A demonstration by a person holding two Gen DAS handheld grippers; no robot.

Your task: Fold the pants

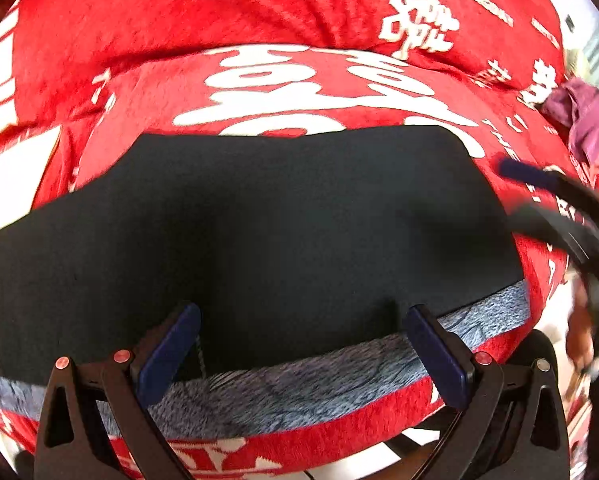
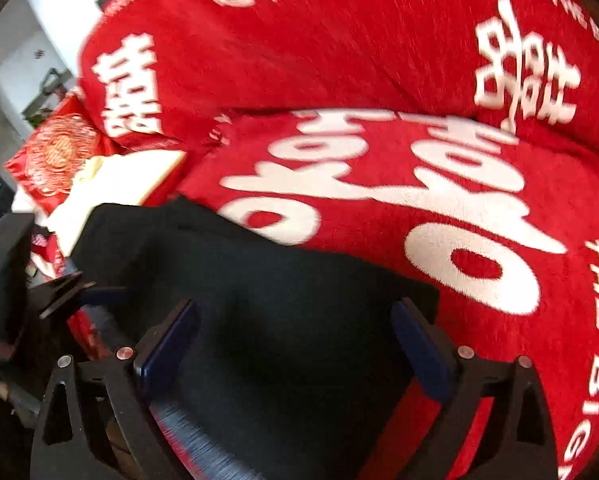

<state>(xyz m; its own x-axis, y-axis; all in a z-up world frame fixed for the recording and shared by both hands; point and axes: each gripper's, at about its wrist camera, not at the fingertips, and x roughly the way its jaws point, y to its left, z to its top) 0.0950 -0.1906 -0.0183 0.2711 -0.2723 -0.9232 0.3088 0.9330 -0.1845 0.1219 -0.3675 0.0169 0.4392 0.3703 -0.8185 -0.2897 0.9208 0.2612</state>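
The black pants (image 1: 259, 220) lie flat on a red blanket (image 1: 179, 20) with large white characters. A grey fleecy strip (image 1: 299, 384) of their lining shows along the near edge. My left gripper (image 1: 303, 336) hovers over that near edge, jaws wide open, and nothing is pinched between its blue pads (image 1: 167, 352). In the right wrist view the pants (image 2: 279, 312) fill the lower middle. My right gripper (image 2: 295, 344) stands open above them, over their right end. The right gripper (image 1: 559, 200) also shows blurred at the right edge of the left wrist view.
A purple cloth (image 1: 579, 120) lies on the blanket to the far right. A red embroidered cushion (image 2: 59, 152) and a white flat item (image 2: 119, 184) sit beyond the pants' left end. The blanket (image 2: 379, 60) spreads wide behind the pants.
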